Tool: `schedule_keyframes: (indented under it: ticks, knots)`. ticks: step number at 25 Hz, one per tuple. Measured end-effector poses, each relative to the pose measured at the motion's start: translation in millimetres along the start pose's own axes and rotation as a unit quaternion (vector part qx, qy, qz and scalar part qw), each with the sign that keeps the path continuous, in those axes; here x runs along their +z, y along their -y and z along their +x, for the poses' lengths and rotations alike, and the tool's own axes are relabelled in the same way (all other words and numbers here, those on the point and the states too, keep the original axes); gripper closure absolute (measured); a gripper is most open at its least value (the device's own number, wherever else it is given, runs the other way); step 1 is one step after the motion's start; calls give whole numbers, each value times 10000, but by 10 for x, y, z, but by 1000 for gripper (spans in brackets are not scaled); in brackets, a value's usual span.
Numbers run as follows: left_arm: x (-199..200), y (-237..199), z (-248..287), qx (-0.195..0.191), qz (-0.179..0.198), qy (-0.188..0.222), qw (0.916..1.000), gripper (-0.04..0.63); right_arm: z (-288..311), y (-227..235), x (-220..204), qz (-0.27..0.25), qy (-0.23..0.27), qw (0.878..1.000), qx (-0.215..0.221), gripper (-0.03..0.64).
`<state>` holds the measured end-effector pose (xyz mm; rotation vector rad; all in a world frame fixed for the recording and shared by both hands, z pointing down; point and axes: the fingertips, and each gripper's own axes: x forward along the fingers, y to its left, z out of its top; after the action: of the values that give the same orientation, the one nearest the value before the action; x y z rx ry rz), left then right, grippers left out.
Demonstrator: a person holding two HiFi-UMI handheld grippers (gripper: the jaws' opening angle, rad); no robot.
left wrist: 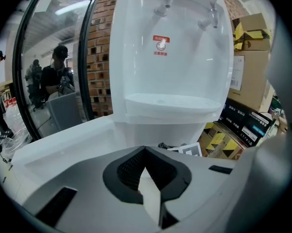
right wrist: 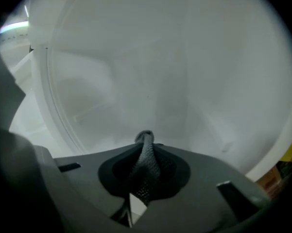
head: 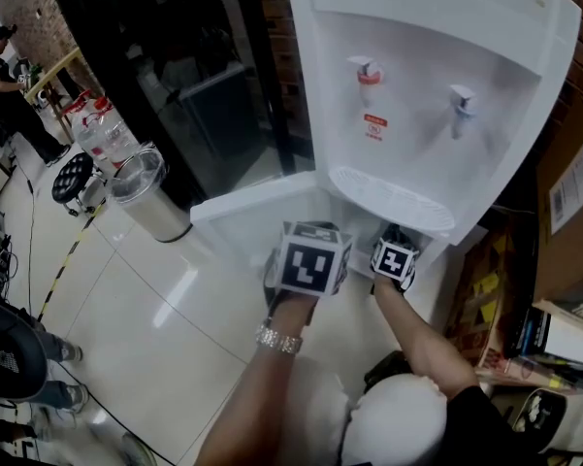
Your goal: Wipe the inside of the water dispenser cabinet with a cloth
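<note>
Well, the water dispenser [head: 437, 56]: smooth white moulded plastic with a rounded front. Two small taps sit in a scooped recess, and an oval, finely ribbed drip tray [head: 393, 197] juts out beneath them.
Cabinet [right wrist: 194, 81]: the hollow under that tray, with plain matte white walls, dim inside. Its door [head: 238, 216], a flat white panel, is swung open to the left.
Cloth [right wrist: 148, 171]: dark grey with a coarse, mesh-like weave. It is bunched into a narrow twisted rope that stands up from between the pads, its tip curling over. It is inside the cabinet, close to the white wall; I cannot tell whether it touches.
Right gripper [right wrist: 145, 152]: pushed in under the drip tray and clamped on the cloth, with black textured pads pinching it from either side.
Left gripper [left wrist: 146, 161]: outside the cabinet, just left of the right one and above the open door. Its jaws are drawn together with nothing pinched. It has a grey shell and black ridged pads.
Floor [head: 155, 299]: glossy pale tiles.
Bin [head: 150, 197]: a shiny steel cylinder with a clear liner, left of the door.
Boxes [head: 572, 202]: brown cardboard, stacked to the right of the dispenser.
Wall [left wrist: 99, 47]: red brick, behind the dispenser.
Wrist band [head: 277, 339]: metal links, on the left wrist.
</note>
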<state>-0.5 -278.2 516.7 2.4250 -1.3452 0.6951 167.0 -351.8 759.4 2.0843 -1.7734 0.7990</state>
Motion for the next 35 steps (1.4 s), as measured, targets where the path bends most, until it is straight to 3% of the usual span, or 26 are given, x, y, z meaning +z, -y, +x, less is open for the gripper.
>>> schedule_keyframes:
  ticks: [2, 6, 8, 12, 17, 20, 22, 24, 26, 28, 31, 35]
  knots:
    - [-8, 11, 0, -5, 16, -22, 10000, 592, -39, -141, 96, -20, 170, 9996, 244, 589]
    - [-37, -20, -28, 32, -17, -48, 10000, 592, 3, -701, 123, 142, 347, 9850, 1681, 589]
    - [-49, -34, -49, 42, -29, -52, 10000, 592, 24, -816, 114, 125, 369, 9800, 1950, 589]
    - [-35, -65, -84, 87, -12, -10, 10000, 592, 217, -532, -37, 233, -27, 9876, 1553, 589]
    - [6, -19, -73, 36, 34, 31, 10000, 592, 117, -28, -270, 513, -578, 9962, 402, 589]
    - [16, 18, -49, -4, 47, 31, 10000, 592, -78, -52, -185, 238, -258, 9993, 156, 589]
    - [19, 35, -41, -27, 57, 36, 10000, 592, -159, -199, -67, 24, 67, 9995, 309, 589]
    - [18, 35, -44, -41, 43, 42, 10000, 592, -155, -498, -63, 5, 162, 9952, 965, 589]
    - [13, 18, -57, -36, 14, 52, 10000, 592, -133, -865, -123, 186, 61, 9826, 1847, 589]
    - [3, -2, -75, -14, 6, 50, 10000, 592, -113, -1026, -220, 344, -160, 9761, 2138, 589]
    - [6, -32, -99, 17, 7, 62, 10000, 592, -23, -813, -354, 197, -447, 9863, 1577, 589]
    - [39, 2, -82, -25, 10, 122, 9999, 592, 9, -176, -379, 159, -603, 9972, 403, 589]
